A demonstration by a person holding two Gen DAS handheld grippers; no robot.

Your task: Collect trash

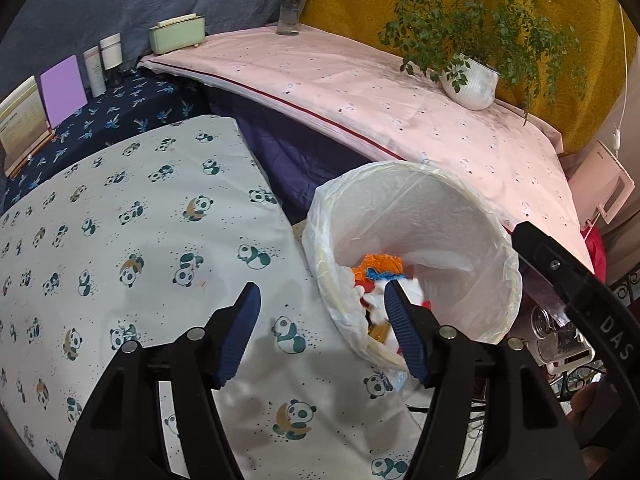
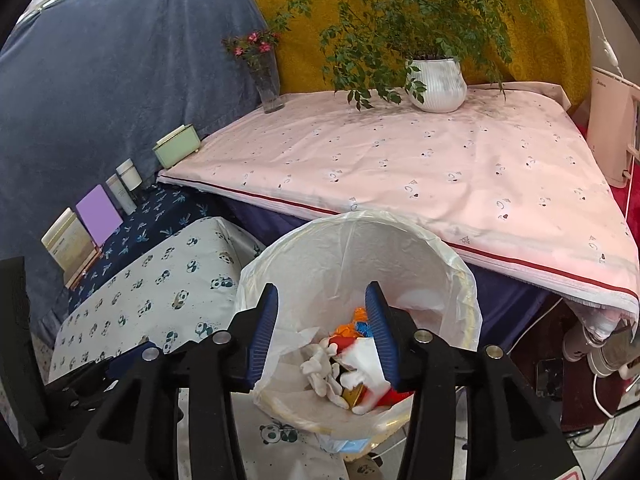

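A lined trash bin (image 2: 360,280) stands between the two covered surfaces, its white plastic liner (image 1: 320,216) folded over the rim. Inside lies the collected trash (image 2: 344,364): crumpled white tissue, an orange wrapper (image 1: 380,266), a scrap of blue string, red and gold pieces.

The right gripper (image 2: 322,336) hangs over the bin's mouth with its blue-padded jaws apart and nothing between them; only the trash below shows through the gap. The left gripper (image 1: 322,332) is at the bin's 9 o'clock, jaws spread wide and empty, one finger over the panda-print sheet (image 1: 140,240), the other crossing the bin's rim. In the left wrist view, part of the right gripper's black body shows at the bin's 3 o'clock.

At the bin's 12 o'clock, a bench under a pink cloth (image 2: 400,168) carries a potted plant (image 2: 438,84) in a white ribbed pot and a glass vase of pink flowers (image 2: 268,80). At 10 o'clock, a dark blue patterned cloth holds a mint-green box (image 2: 178,152), two small white bottles (image 2: 124,184), a purple card (image 2: 98,214) and a cream booklet on a stand. Grey-blue and mustard fabric hang behind.
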